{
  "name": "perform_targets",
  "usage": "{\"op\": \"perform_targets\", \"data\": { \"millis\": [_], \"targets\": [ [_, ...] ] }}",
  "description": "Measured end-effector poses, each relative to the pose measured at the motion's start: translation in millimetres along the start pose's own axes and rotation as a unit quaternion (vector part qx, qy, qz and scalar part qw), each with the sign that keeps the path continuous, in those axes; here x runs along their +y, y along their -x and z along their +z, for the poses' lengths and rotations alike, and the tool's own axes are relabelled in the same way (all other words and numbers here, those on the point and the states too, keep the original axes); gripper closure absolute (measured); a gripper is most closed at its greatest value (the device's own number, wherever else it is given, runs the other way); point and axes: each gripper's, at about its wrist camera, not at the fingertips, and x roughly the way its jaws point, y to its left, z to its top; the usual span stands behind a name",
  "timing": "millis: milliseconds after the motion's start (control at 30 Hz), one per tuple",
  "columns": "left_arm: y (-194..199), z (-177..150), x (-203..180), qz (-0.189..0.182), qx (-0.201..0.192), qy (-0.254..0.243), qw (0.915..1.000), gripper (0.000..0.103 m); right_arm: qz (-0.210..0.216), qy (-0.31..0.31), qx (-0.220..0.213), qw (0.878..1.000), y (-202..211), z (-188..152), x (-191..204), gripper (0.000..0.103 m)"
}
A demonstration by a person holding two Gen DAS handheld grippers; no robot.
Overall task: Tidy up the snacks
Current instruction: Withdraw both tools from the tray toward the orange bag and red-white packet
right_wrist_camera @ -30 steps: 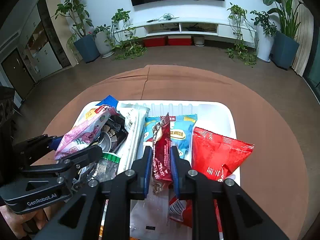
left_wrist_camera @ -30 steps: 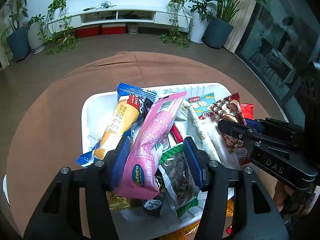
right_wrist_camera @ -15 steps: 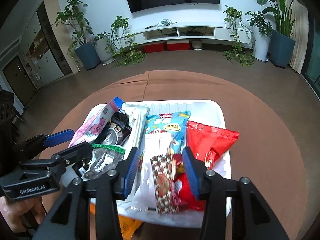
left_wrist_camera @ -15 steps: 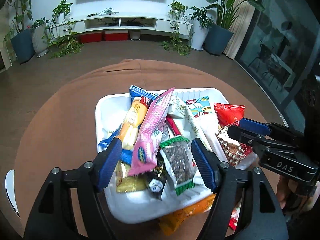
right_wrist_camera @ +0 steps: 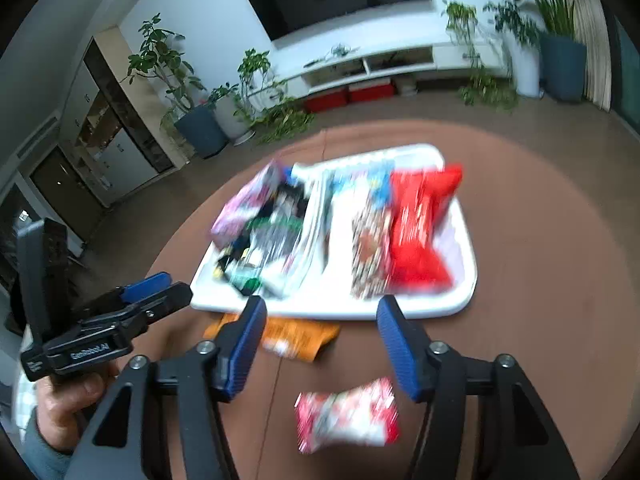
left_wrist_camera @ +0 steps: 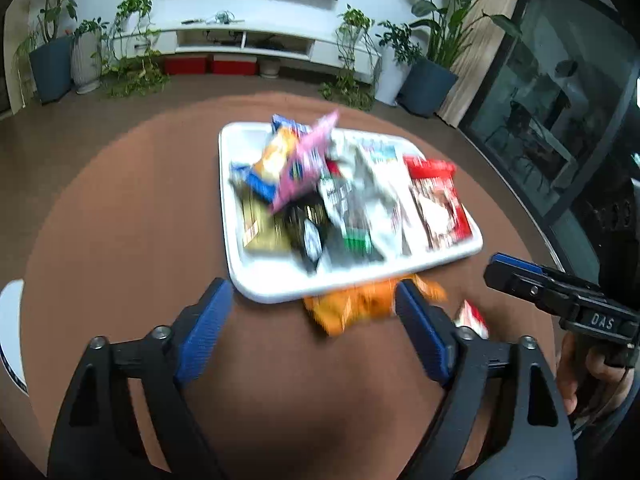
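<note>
Left wrist view: your left hand-held gripper [left_wrist_camera: 308,326] is empty, its blue-padded jaws opening over the brown round surface [left_wrist_camera: 120,216]. The white rectangular plastic tray [left_wrist_camera: 276,290] of mixed snack packets lies just ahead. A crumpled orange foil snack bag [left_wrist_camera: 352,308] sits between the jaw tips, its far edge tucked under the tray's near rim and its long axis running across the jaws.

Right wrist view: your right hand-held gripper [right_wrist_camera: 322,344] is also empty, jaws opening. A red-and-white snack packet [right_wrist_camera: 346,416] lies loose on the surface directly below and between the fingers, long axis crosswise, nearer to this hand-held gripper than to the left one. The orange bag lies ahead, towards the left finger.
</note>
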Motion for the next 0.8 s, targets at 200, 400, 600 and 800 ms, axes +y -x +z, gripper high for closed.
{"op": "perform_targets", "data": {
  "millis": [200, 400, 600, 800],
  "targets": [
    [12.0, -53.0, -3.4, -0.004, 0.026, -0.005, 0.9996, 0.004, 0.014, 0.003, 0.027, 1.0, -15.1, -20.2, 11.9, 0.035],
    [30.7, -82.9, -6.8, -0.003, 0.015, -0.026, 0.9996, 0.001, 0.017, 0.029, 0.039, 0.999, -34.9, -16.2, 27.1, 0.025],
    [50.2, -95.8, 3.1, -0.009, 0.009, -0.01, 0.9999, 0.001, 0.001, 0.052, 0.051, 0.997, -54.1, -10.4, 32.9, 0.025],
    [59.8, -99.6, 13.1, -0.011, 0.003, 0.006, 0.9999, 0.001, -0.001, 0.072, 0.059, 0.996, -68.7, -2.5, 35.7, 0.024]
  ]
}}
